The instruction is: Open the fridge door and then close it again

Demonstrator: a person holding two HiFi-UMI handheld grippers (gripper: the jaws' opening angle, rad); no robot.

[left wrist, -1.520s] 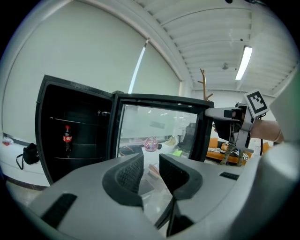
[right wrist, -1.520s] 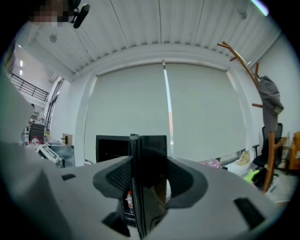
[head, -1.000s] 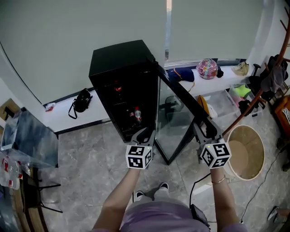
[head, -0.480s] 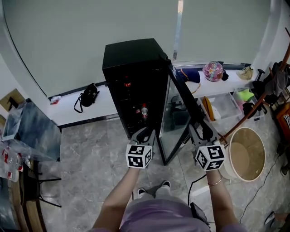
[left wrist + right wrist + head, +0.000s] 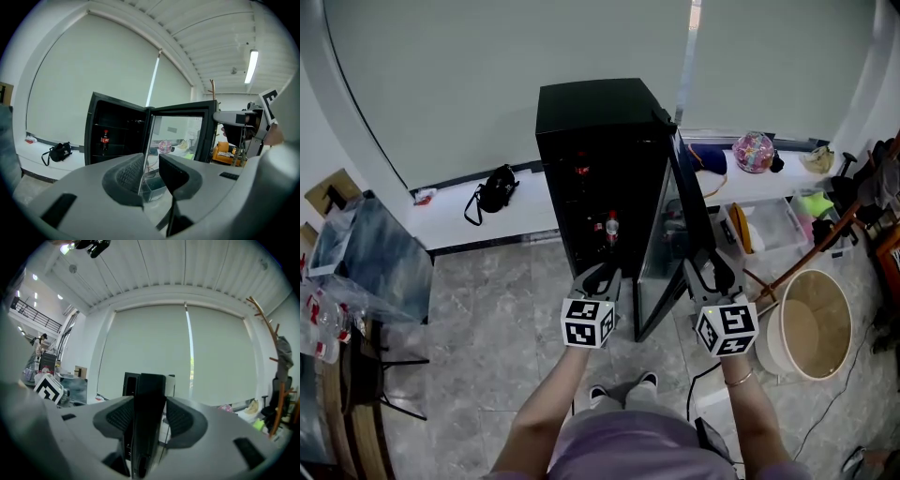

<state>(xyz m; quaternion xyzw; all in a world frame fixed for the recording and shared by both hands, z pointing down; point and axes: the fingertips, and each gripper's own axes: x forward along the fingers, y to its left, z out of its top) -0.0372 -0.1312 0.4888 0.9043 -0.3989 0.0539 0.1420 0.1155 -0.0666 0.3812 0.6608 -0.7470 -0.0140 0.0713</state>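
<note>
A tall black fridge [image 5: 591,122] stands against the low white ledge with its glass door [image 5: 673,248] partly open to the right. My right gripper [image 5: 713,269] is shut on the door's free edge. In the right gripper view this dark edge [image 5: 151,385] fills the gap between the pads of the right gripper [image 5: 149,405], whose jaws have just eased slightly wider around it. My left gripper [image 5: 598,278] hovers in front of the fridge's open interior, open and holding nothing. In the left gripper view the left gripper [image 5: 151,161] points at the door [image 5: 180,136]. A cola bottle [image 5: 105,138] stands on a shelf inside.
A black bag [image 5: 494,190] lies on the ledge left of the fridge. Right of the door are a clear storage box [image 5: 773,225], a round tan bin [image 5: 811,323] and a leaning wooden coat stand [image 5: 825,234]. A plastic-covered table [image 5: 366,272] stands at the left.
The door has swung leftward, closer to the fridge body, with my right gripper travelling with its edge. My left gripper has stayed in front of the fridge's open interior.
</note>
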